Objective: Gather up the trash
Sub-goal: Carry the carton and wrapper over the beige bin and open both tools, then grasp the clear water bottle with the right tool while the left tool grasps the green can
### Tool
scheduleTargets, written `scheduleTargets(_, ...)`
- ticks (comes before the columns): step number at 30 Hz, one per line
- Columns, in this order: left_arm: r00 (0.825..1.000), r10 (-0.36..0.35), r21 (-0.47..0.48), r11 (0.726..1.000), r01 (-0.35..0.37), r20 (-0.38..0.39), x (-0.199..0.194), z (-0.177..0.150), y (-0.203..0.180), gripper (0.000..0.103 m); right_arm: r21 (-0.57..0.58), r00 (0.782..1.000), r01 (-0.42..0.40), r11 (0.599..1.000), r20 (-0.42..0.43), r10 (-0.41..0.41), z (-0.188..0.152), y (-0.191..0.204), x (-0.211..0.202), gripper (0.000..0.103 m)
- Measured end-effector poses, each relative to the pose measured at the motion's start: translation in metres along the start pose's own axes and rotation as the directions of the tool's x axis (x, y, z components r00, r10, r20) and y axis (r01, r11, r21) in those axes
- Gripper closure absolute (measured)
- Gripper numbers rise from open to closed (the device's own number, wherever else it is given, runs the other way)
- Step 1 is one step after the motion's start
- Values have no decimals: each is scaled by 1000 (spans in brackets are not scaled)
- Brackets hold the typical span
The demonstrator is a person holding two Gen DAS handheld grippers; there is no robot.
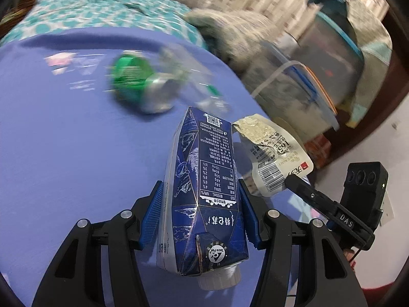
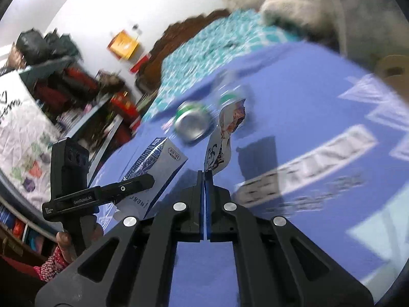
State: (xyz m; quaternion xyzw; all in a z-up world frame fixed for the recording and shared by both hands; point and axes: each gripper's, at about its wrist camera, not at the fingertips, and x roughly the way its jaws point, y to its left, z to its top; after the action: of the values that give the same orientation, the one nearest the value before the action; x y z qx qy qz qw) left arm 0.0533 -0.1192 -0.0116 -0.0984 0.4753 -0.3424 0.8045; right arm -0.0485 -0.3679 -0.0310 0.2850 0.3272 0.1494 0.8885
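Note:
My left gripper [image 1: 200,185] is shut on a dark blue milk carton [image 1: 209,153], its blue pads pressing both sides; the carton's cap end points back toward the camera. To its right, my right gripper [image 1: 301,186] pinches a torn white snack wrapper [image 1: 276,151]. In the right wrist view the right gripper [image 2: 204,172] is shut on that wrapper [image 2: 225,133], which stands up from its tips. The left gripper [image 2: 143,181] and carton [image 2: 158,161] show at the left. A green can [image 1: 130,76] and a blurred clear bottle [image 1: 189,76] lie on the blue cloth [image 1: 64,140].
A bed with a teal patterned cover [image 1: 97,5] lies behind the blue cloth. Stacked plastic storage boxes [image 1: 319,64] and a grey blanket [image 1: 230,30] stand at the right. Cluttered shelves [image 2: 64,81] fill the left of the right wrist view. A person's hand [image 2: 66,243] holds the left gripper.

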Motion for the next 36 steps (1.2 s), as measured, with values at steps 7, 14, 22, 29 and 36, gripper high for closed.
scheduleTargets(7,989,-81,200,974,105,-125,90,50,-112,50,123,966,161,979,184,-182,24,-82,-88,100)
scheduleTargets(14,974,-98,367,915,168,-203,200,99,-237,37,232,922,267,936,222,-318,68,-173,-136,96)
scheduleTargets(22,990,-19,352,934,69,-142,231,114,-246,23,349,928,247,904,183,-325,72,-224,-127,34)
scheduleTargets(29,995,-5,343,939,38,-96,160,72,-164,24,319,924,222,921,232,-304,72,-192,-121,43)
scheduleTargets(36,997,66,157,986,-60,-36,77,34,-42,24,120,974,143,982,158,-161,94,-106,-55,43)
